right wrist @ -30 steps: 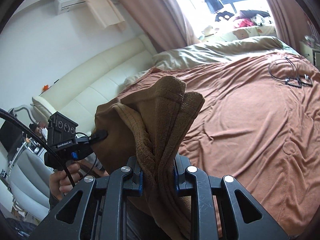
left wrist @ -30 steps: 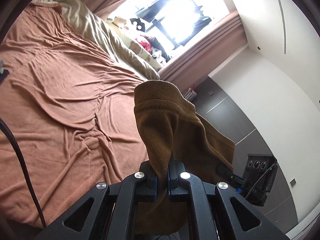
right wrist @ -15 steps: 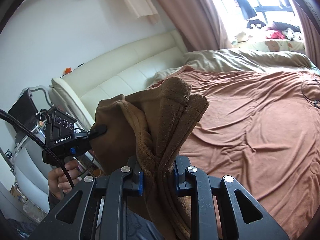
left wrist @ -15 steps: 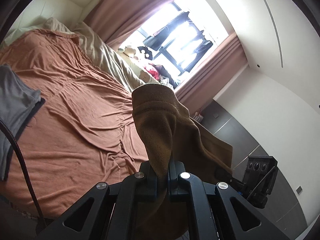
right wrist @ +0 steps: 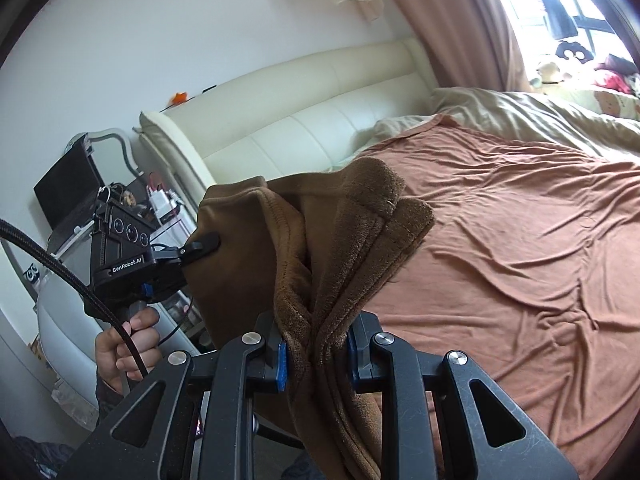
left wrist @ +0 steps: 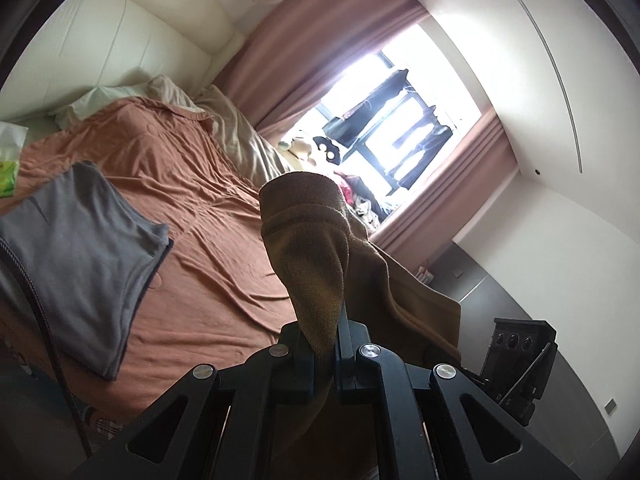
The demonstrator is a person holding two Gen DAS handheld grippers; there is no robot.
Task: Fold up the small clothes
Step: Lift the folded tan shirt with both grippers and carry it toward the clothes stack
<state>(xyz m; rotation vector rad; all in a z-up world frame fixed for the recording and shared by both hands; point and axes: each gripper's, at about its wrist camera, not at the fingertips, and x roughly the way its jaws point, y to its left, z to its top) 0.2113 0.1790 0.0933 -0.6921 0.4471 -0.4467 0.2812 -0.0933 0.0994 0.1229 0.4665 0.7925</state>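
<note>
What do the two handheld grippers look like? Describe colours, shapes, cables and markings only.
The left gripper and the right gripper have matte black angular fingers with triangular cut-outs and silver round screws. The right's pads are edged blue. The left's black body reads "GenRobot.AI", carries three round lenses and trails a black braided cable.

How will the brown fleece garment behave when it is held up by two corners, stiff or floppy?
Probably floppy: the brown fleece garment sags and bunches between the right gripper and left gripper, keeping no shape. Its fuzzy pile likely resists slipping from the closed jaws. It looks thick, so folds may spring open somewhat.
</note>
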